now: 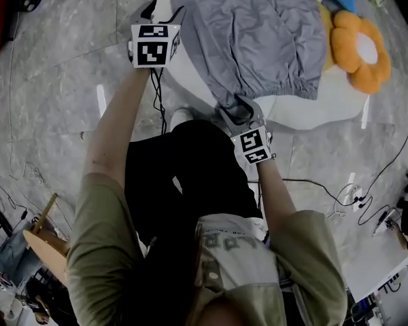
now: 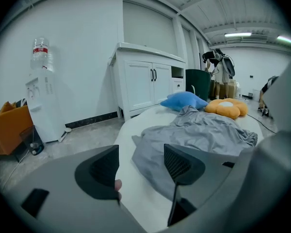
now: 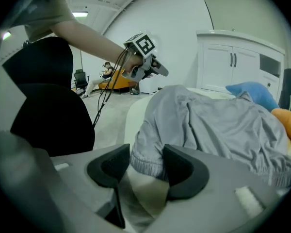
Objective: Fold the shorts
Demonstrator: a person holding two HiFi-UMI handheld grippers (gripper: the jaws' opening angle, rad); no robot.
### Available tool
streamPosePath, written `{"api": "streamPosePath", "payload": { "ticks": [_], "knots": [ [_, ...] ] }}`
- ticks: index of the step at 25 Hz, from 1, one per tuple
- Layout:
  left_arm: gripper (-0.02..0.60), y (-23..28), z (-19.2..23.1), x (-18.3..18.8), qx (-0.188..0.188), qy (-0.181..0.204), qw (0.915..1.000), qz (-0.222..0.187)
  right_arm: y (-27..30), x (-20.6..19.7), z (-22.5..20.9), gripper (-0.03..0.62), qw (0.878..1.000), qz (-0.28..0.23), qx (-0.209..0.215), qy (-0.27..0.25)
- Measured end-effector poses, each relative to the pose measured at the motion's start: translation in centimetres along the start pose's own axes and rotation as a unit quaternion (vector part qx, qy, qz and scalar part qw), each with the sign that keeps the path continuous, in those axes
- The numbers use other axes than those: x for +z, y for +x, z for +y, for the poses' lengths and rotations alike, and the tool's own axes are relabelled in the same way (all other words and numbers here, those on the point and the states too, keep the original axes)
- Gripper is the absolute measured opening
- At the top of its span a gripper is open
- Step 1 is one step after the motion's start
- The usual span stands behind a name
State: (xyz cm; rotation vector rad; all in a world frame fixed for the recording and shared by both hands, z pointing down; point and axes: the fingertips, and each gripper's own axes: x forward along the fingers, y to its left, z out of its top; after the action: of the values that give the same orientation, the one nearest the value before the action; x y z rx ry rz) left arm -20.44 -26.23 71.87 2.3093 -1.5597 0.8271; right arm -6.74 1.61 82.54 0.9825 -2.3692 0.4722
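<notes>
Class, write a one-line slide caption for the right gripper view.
The right tool, jaws open, straddles the gathered elastic edge of crumpled grey shorts on a white table.
</notes>
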Motion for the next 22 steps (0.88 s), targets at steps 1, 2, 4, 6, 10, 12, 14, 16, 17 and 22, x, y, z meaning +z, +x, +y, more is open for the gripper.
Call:
{"api": "streamPosePath", "payload": {
  "ticks": [1,2,4,6,10,12,14,16,17,22],
  "knots": [
    [0.284,0.6,-0.1,-0.4,-0.001,-0.002,1.0,0.007,0.2,-0.2,0.1,0.215,1.0,-0.004,0.003,0.006],
    [0.284,1.2,-0.2,-0.7,-0.002,-0.005,0.9999,0.016,0.3,-0.3,0.2,0.215,1.0,-0.007,0.004,0.01],
    [0.284,2.5,-0.3,-1.2,-0.002,-0.01,0.9995,0.03,0.3,-0.8,0.1,0.213,1.0,-0.003,0.003,0.006],
    [0.284,4.0,-0.1,-1.6,0.002,-0.007,0.9989,0.046,0.6,-1.4,0.2,0.213,1.0,0.011,0.005,-0.005],
    [0.284,6.2,0.2,-2.7,0.01,-0.008,0.9956,0.093,0.9,-1.6,0.3,0.209,0.999,0.028,0.013,-0.02],
    [0.284,7.2,0.2,-3.3,0.009,-0.017,0.9935,0.112,0.9,-1.5,0.1,0.201,0.999,0.031,0.015,-0.024],
    [0.272,7.8,0.0,-4.0,0.003,-0.027,0.9909,0.132,0.8,-1.5,0.0,0.179,0.999,0.033,0.016,-0.027],
    [0.236,8.1,-0.2,-4.5,-0.001,-0.036,0.9891,0.143,0.7,-1.5,-0.1,0.143,0.999,0.034,0.016,-0.03],
    [0.223,8.2,-0.3,-4.6,-0.002,-0.039,0.9889,0.143,0.7,-1.5,-0.2,0.121,0.999,0.035,0.014,-0.033],
    [0.054,7.1,-0.5,-3.6,0.021,-0.005,0.9914,0.129,0.1,-1.0,-0.8,0.048,0.998,0.041,0.008,-0.043]
  ]
}}
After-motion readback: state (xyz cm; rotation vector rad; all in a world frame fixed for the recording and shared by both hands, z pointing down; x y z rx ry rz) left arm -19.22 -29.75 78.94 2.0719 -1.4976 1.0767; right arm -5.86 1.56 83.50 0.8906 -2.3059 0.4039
